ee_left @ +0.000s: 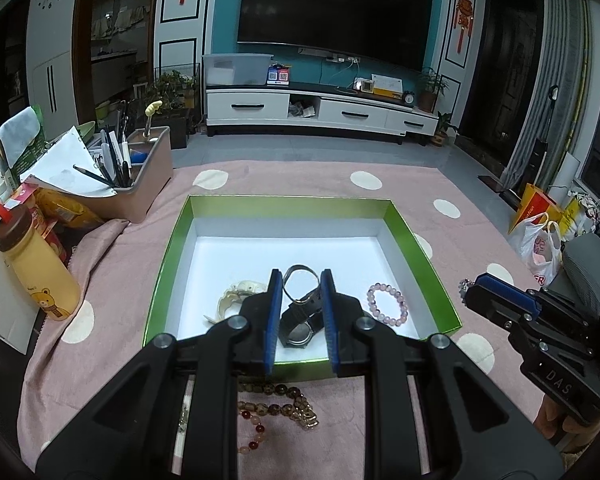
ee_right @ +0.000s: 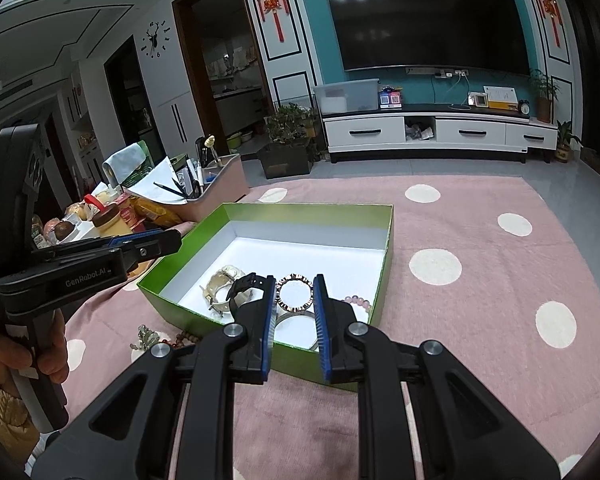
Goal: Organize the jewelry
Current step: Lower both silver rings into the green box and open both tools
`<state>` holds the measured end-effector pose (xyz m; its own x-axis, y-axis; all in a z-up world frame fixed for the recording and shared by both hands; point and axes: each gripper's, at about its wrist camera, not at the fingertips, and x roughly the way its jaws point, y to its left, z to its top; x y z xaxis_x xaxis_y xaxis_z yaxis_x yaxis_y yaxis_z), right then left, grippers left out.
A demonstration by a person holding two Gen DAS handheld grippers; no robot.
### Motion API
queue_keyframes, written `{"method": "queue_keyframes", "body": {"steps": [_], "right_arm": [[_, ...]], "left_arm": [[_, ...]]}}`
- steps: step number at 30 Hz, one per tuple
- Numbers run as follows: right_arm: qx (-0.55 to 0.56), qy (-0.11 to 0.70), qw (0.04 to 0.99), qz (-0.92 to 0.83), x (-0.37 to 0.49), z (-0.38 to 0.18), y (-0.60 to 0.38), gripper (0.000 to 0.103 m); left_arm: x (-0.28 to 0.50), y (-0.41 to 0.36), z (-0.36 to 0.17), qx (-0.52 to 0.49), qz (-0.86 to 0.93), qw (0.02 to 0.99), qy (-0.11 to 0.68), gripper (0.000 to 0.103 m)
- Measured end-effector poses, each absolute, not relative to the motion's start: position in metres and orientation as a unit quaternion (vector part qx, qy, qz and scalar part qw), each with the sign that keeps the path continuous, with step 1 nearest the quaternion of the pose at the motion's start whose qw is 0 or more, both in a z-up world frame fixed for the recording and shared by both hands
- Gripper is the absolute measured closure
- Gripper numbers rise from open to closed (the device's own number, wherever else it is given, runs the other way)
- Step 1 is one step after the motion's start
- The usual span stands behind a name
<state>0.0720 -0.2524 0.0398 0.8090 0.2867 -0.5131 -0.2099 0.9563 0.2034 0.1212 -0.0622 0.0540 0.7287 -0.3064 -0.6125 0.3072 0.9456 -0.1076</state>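
Note:
A green box (ee_left: 416,236) with a white floor sits on the pink dotted cloth. Inside lie a black watch (ee_left: 300,324), a cream watch (ee_left: 236,300), a thin metal bangle (ee_left: 300,280) and a pink bead bracelet (ee_left: 386,304). My left gripper (ee_left: 300,280) is open and empty above the black watch. My right gripper (ee_right: 296,286) holds a studded ring bracelet (ee_right: 295,291) between its jaws over the box's near right part (ee_right: 384,276). Brown and red bead strings (ee_left: 276,404) lie on the cloth in front of the box.
A beige pen caddy (ee_left: 140,176), a yellow bear bottle (ee_left: 36,268) and snack packets crowd the left side. Plastic bags (ee_left: 540,248) sit at the far right. More beads (ee_right: 152,338) lie left of the box.

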Motion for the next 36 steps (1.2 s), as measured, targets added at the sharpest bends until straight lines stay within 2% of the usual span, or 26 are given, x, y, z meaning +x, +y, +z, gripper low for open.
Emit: {"method": "queue_keyframes", "body": {"steps": [17, 28, 36], "right_arm": [[0.065, 0.292, 0.945, 0.133, 0.095, 0.036, -0.250, 0.085], [0.111, 0.332, 0.925, 0.147, 0.127, 0.027, -0.261, 0.085], [0.144, 0.368, 0.906, 0.149, 0.155, 0.014, -0.261, 0.085]], "left_arm": [[0.143, -0.056, 0.048, -0.012, -0.159, 0.927, 0.341, 0.084], [0.186, -0.050, 0.041, -0.050, -0.165, 0.908, 0.381, 0.084], [0.222, -0.060, 0.017, -0.055, -0.167, 0.887, 0.428, 0.084]]}}
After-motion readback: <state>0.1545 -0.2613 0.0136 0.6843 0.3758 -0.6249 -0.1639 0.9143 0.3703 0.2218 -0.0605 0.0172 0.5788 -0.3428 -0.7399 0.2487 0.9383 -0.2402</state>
